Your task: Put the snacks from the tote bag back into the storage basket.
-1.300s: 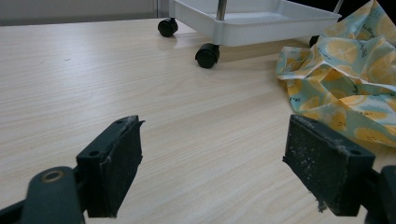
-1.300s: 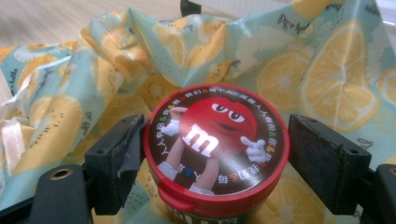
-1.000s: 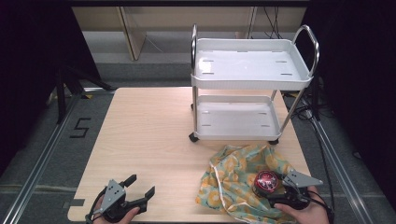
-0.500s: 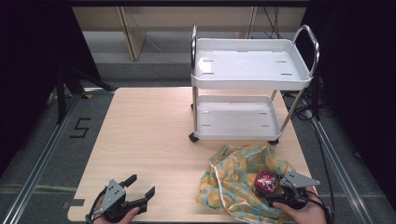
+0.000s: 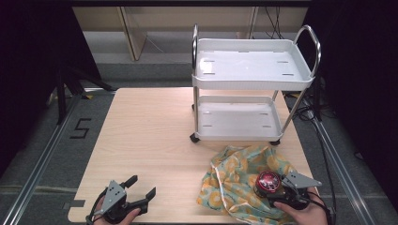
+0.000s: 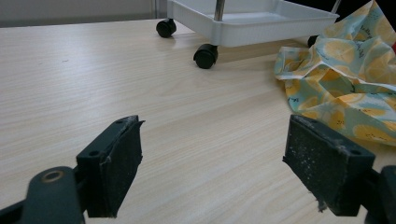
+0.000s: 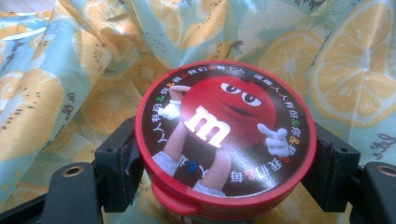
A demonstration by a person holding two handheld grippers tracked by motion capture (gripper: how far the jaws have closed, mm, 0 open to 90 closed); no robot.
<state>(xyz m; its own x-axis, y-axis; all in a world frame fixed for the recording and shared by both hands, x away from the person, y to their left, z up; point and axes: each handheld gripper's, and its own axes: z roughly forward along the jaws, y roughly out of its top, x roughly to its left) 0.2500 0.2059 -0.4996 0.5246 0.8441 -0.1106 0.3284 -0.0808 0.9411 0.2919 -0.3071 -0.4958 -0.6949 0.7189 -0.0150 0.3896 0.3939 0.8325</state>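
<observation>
Pale wood table (image 5: 155,136) | white cart (image 5: 251,70) (rear) | dark surroundings

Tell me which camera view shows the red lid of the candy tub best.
The right gripper view: the red lid faces the camera between the right claw jaws, its printed cartoon figure sharp. The high view shows it small over the lemon-print cloth.
</observation>
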